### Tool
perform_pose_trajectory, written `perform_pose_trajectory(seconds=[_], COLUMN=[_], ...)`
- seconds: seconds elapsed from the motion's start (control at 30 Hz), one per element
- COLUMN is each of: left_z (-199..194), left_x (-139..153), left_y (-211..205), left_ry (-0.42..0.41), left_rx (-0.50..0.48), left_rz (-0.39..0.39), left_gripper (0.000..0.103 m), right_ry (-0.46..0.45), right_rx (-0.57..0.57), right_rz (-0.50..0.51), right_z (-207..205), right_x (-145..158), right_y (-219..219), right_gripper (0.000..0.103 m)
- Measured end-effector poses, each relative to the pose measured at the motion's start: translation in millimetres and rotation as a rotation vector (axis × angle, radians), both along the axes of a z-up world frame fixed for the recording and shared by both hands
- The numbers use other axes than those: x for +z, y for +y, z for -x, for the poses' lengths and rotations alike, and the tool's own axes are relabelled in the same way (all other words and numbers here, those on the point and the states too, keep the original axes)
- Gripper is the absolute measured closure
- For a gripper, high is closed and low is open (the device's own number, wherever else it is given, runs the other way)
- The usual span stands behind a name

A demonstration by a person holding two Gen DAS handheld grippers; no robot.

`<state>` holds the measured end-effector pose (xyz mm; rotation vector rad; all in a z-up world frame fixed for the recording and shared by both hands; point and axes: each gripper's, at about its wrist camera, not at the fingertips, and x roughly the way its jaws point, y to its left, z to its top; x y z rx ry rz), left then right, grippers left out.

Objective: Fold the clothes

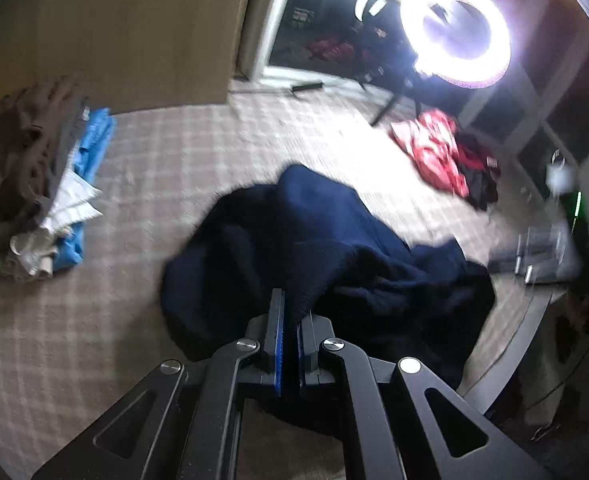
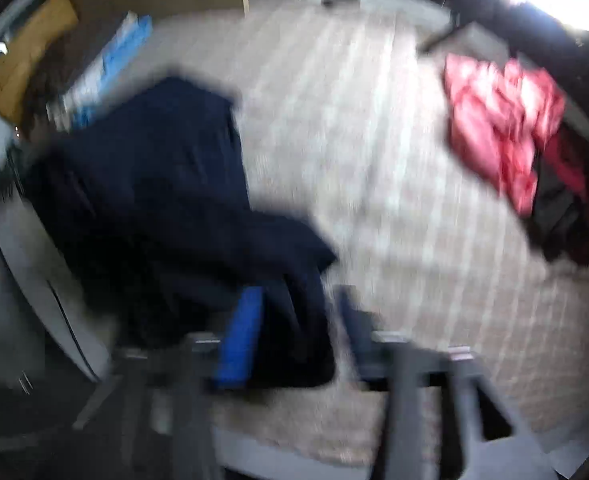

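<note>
**Ana:** Where is the garment, and what holds it?

**Ben:** A dark navy knitted garment (image 1: 314,240) lies crumpled on a beige checked bed cover (image 1: 174,152). The left tongs (image 1: 292,320) are pinched closed on a ribbed edge of it. The right tongs (image 2: 298,312) stand apart, with navy cloth lying between the fingers; that view is too blurred to tell whether they grip it.

**Ana:** What could go wrong?

**Ben:** The left tongs seem to hold only a thin strip of edge, so a pull may let the knit slip free. With one corner held and the rest bunched, a lift would probably drag the heap along the cover instead of spreading it. The blur suggests fast motion, which could fling cloth toward the nearby piles.

**Ana:** How many things are there?

**Ben:** Two tongs, one navy garment, one red and white crumpled cloth (image 1: 434,152) beside a dark item, one stack of brown, grey, blue and white clothes (image 1: 46,188), one glowing ring lamp (image 1: 454,32).
</note>
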<state>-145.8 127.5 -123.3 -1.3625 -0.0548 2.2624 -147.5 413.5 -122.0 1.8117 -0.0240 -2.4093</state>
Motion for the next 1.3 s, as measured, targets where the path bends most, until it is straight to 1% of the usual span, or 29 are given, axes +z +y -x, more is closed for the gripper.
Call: perform_pose_trajectory(seconds=[0.07, 0.13, 0.17, 0.2, 0.23, 0.27, 0.3, 0.33, 0.37, 0.43, 0.47, 0.5, 0.53, 0.57, 0.7, 0.8, 0.9, 1.0, 1.07, 1.1, 1.13, 1.17, 1.2, 1.23, 1.27, 1.3], left_z=[-7, -16, -19, -24, -27, -30, -33, -36, -40, -46, -48, -50, -53, -55, -59, -54, -46, -32, -21, -16, -10, -5, 0, 5, 8, 12], left_x=[-5, -10, -11, -13, -14, -13, -13, -11, -8, -2, -1, 0, 0, 0, -1, 3, 7, 6, 2, 0, -2, -4, -6, -6, -6, -5], left_y=[8, 15, 19, 21, 24, 23, 21, 15, 6, -15, -26, -38, -51, -62, -98, -107, -98, -73, -49, -35, -19, -4, 12, 30, 47, 64], left_ry=[-0.011, -0.021, -0.026, -0.033, -0.036, -0.042, -0.048, -0.048, -0.044, -0.033, -0.028, -0.026, -0.03, -0.034, -0.043, -0.027, -0.01, -0.011, -0.027, -0.035, -0.045, -0.054, -0.061, -0.065, -0.067, -0.069], left_rx=[-0.014, -0.022, -0.027, -0.03, -0.022, -0.003, 0.018, 0.044, 0.08, 0.154, 0.194, 0.237, 0.28, 0.316, 0.438, 0.464, 0.432, 0.356, 0.282, 0.244, 0.201, 0.162, 0.121, 0.071, 0.02, -0.031], left_rz=[-0.02, -0.026, -0.029, -0.027, -0.02, -0.019, -0.019, -0.031, -0.032, -0.026, -0.017, -0.007, -0.001, 0.003, 0.017, 0.023, 0.026, 0.025, 0.019, 0.019, 0.018, 0.021, 0.025, 0.024, 0.019, 0.013], left_gripper=[0.099, 0.099, 0.099, 0.097, 0.09, 0.086, 0.078, 0.076, 0.076, 0.073, 0.072, 0.071, 0.071, 0.071, 0.071, 0.071, 0.07, 0.068, 0.065, 0.064, 0.063, 0.063, 0.063, 0.061, 0.06, 0.057], right_ry=[0.099, 0.107, 0.106, 0.089, 0.071, 0.021, -0.029, -0.079, -0.127, -0.089, -0.07, -0.05, -0.031, -0.012, 0.065, 0.122, 0.16, 0.195, 0.107, 0.051, -0.005, -0.029, -0.024, -0.02, -0.015, -0.009], right_rx=[-0.011, 0.017, 0.038, 0.041, 0.043, 0.05, 0.056, 0.063, 0.07, 0.085, 0.093, 0.101, 0.109, 0.117, 0.148, 0.169, 0.014, -0.141, -0.266, -0.319, -0.371, -0.415, -0.414, -0.412, -0.41, -0.379], right_rz=[0.061, 0.123, 0.161, 0.177, 0.194, 0.204, 0.213, 0.223, 0.232, 0.237, 0.239, 0.241, 0.243, 0.246, 0.254, 0.259, 0.186, 0.11, -0.088, -0.114, -0.139, -0.122, -0.096, -0.071, -0.046, -0.046], right_z=[20, 47, 64, 82, 99, 111, 123, 136, 147, 135, 129, 123, 117, 111, 87, 69, 28, -12, -29, -35, -41, -47, -52, -56, -60, -61], right_x=[22, 23, 21, 10, -1, -20, -38, -56, -73, -58, -50, -42, -34, -26, 6, 29, 54, 79, 59, 45, 31, 22, 19, 16, 13, 11], right_y=[-6, -17, -25, -34, -43, -53, -62, -71, -81, -74, -71, -68, -65, -62, -50, -40, 31, 102, 146, 164, 181, 194, 195, 196, 197, 192], right_gripper=[0.038, 0.036, 0.033, 0.03, 0.03, 0.03, 0.03, 0.03, 0.03, 0.031, 0.043, 0.076, 0.092, 0.096, 0.096, 0.096, 0.096, 0.096, 0.095, 0.092, 0.092, 0.091, 0.082, 0.076, 0.061, 0.045])
